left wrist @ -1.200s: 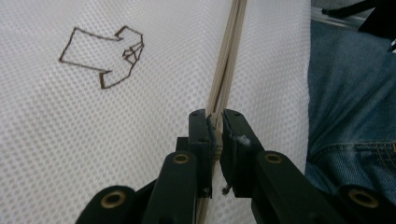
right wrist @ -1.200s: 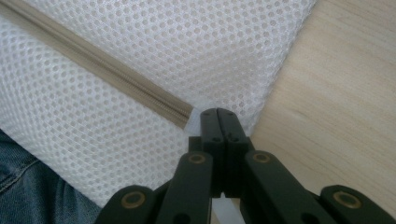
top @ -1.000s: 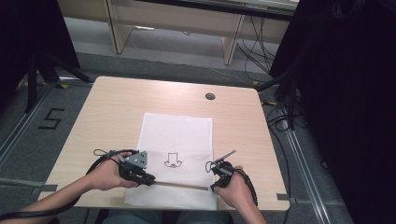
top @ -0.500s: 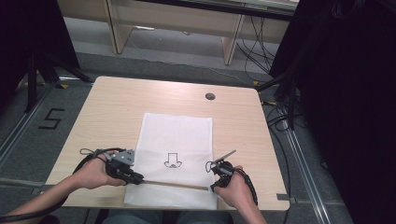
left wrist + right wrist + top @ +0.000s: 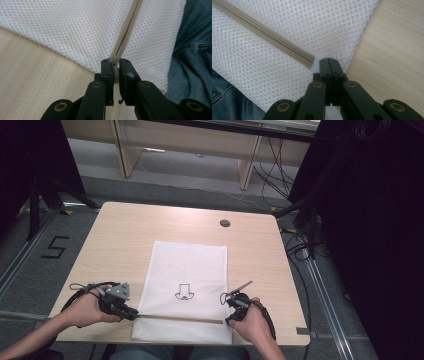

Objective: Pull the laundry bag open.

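Note:
A white mesh bag lies flat on the wooden table, with a beige zipper running along its near edge. My left gripper sits at the zipper's left end. In the left gripper view its jaws are shut on the small zipper pull, and the zipper runs away from them over the mesh. My right gripper is at the bag's near right corner. In the right gripper view the jaws pinch the mesh just past the zipper's end.
A small black printed figure marks the bag's middle. A round cable hole sits at the table's far side. The person's jeans lie just beyond the near table edge. Dark curtains and cables flank the table.
My left gripper has moved left along the zipper line, from over the bag to its left edge. The right gripper has held still on the right corner.

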{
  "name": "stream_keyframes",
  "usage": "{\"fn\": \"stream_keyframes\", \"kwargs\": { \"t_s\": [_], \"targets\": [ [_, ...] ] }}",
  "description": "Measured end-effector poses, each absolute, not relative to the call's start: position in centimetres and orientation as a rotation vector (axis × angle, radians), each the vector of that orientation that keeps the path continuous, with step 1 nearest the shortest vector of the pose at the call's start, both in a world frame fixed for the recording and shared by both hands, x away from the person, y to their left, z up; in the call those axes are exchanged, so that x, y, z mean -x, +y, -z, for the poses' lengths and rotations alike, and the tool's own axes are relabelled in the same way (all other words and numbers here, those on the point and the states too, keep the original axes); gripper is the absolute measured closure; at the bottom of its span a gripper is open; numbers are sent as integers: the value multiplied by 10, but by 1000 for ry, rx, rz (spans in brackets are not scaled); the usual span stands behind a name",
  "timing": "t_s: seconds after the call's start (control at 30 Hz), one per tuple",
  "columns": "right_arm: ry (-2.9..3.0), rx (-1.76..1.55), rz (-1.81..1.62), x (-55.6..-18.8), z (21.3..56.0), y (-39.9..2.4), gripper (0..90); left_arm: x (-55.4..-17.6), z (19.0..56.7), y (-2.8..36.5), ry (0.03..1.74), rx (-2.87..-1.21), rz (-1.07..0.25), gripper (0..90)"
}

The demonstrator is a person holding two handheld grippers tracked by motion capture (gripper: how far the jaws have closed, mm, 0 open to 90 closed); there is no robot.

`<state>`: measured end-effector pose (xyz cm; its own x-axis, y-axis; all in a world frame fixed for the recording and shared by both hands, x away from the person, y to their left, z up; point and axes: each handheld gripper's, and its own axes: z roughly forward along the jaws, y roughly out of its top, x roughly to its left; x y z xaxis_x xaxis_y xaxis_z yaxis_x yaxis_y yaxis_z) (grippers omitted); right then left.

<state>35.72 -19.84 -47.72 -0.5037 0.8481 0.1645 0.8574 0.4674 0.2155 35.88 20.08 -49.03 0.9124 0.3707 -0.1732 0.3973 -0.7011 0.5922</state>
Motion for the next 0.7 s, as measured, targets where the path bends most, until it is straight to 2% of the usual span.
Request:
{"fn": "stream_keyframes", "kwargs": {
  "t_s": [0.27,0.33,0.37,0.4,0.47,0.53,0.7],
  "targets": [
    [-2661,1570,420,-356,478,-197,900,-356,494,203,542,-2382,-1,810],
    [-2624,1597,430,-355,477,-200,875,-353,499,207,569,-2358,-12,628],
    [-2605,1573,505,-355,477,-202,768,-352,497,207,567,-2313,-33,544],
    [-2536,1633,534,-354,475,-203,700,-352,493,208,564,-2265,-69,502],
    [-2595,1632,644,-351,466,-208,710,-352,483,210,607,-2144,-115,446],
    [-2622,1653,719,-349,457,-210,678,-352,476,215,636,-2058,-172,405],
    [-2678,1637,794,-350,459,-217,637,-346,479,226,703,-2056,-241,332]
  ]
}}
